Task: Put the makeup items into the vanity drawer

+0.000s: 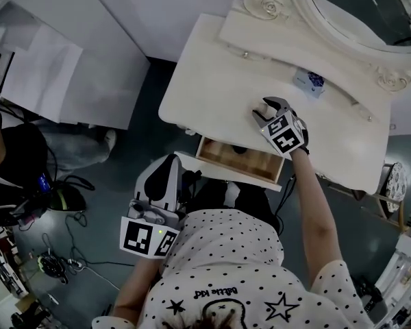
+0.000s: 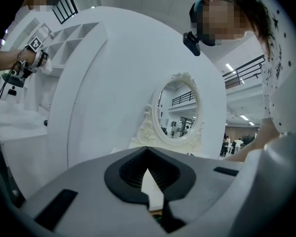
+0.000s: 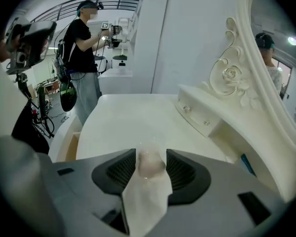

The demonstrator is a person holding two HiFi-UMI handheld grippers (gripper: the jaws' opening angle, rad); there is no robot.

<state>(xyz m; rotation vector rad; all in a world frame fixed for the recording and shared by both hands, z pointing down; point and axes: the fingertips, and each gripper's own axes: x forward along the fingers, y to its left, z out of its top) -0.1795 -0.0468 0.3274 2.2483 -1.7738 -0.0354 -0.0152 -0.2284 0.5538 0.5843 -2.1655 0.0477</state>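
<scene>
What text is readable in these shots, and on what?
"little kid", first letter unsure: print on the person's dotted shirt.
Blue print on the small packet on the vanity top: too small to read.
Square markers on both cubes: patterns, no words.

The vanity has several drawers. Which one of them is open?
The wide front drawer under the vanity top: it is pulled out and shows its wooden inside. The small knobbed drawers below the mirror are shut.
</scene>
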